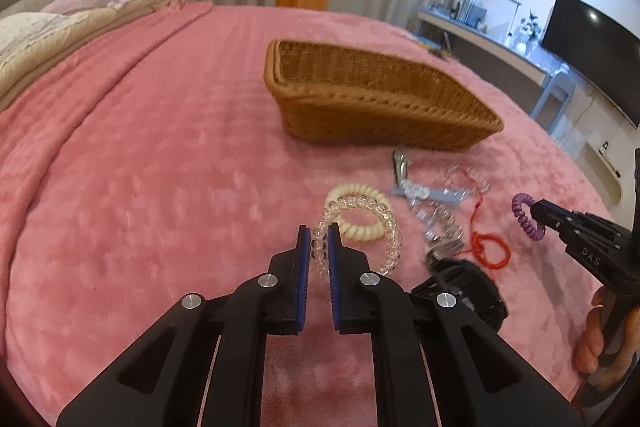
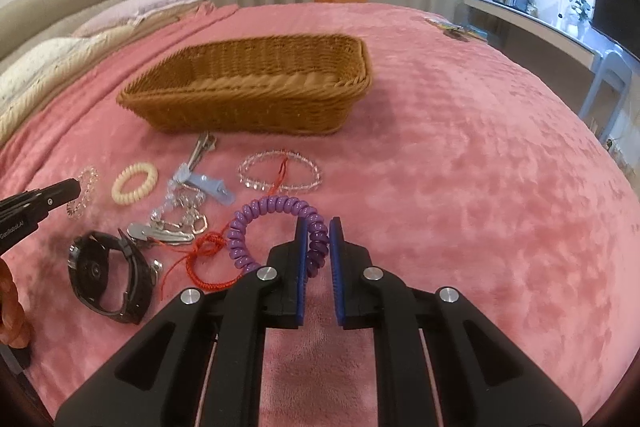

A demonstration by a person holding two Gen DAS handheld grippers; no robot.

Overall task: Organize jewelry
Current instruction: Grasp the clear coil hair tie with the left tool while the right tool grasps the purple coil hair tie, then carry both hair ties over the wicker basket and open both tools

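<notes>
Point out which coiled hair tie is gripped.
The purple coiled hair tie, pinched by the right gripper. The cream one lies free on the pink blanket, beside the left gripper's clear bracelet.

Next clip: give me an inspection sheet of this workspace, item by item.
Surface: pink plush blanket covering a bed.
Job's things: brown wicker basket, no jewelry visible inside; clear beaded bracelet; purple spiral coil band; cream spiral coil band; second clear bead bracelet; red cord; black wristwatch; metal hair clips.
Clutter: nothing seen.
Grippers: left tool shut on the clear beaded bracelet; right tool shut on the purple spiral coil band.
Cables: nothing seen on the bed.
Surroundings: curtains, pillows, desk, dark screen.
</notes>
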